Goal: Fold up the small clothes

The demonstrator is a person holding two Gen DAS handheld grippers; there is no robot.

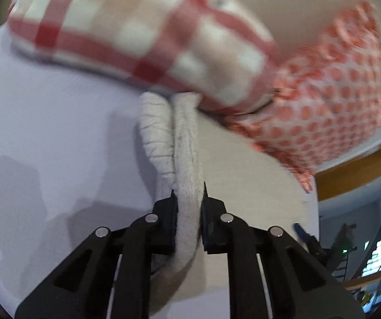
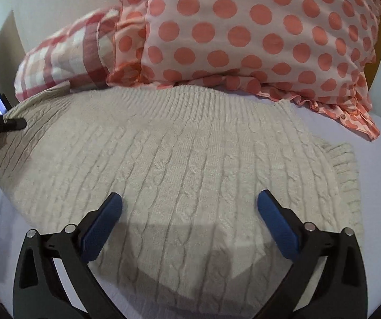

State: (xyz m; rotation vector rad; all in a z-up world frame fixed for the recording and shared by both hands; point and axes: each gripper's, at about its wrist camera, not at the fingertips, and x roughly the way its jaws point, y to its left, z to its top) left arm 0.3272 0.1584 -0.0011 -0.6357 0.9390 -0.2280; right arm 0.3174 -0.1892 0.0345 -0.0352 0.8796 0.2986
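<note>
A cream cable-knit sweater (image 2: 190, 164) lies spread on a pale lavender bed sheet (image 2: 363, 133). My right gripper (image 2: 189, 202) is open, its blue-padded fingers (image 2: 102, 228) held just above the sweater's middle. My left gripper (image 1: 189, 194) is shut on a folded edge of the sweater (image 1: 186, 159), the knit bunched between its black jaws. The left gripper also shows in the right wrist view (image 2: 12, 123), at the sweater's far left edge.
A red-and-white checked pillow (image 2: 57, 58) and a pink polka-dot pillow (image 2: 256, 32) lie at the head of the bed, just beyond the sweater. They also show in the left wrist view: the checked pillow (image 1: 137, 32), the dotted one (image 1: 331, 101). A wooden bed frame (image 1: 363, 170) runs at right.
</note>
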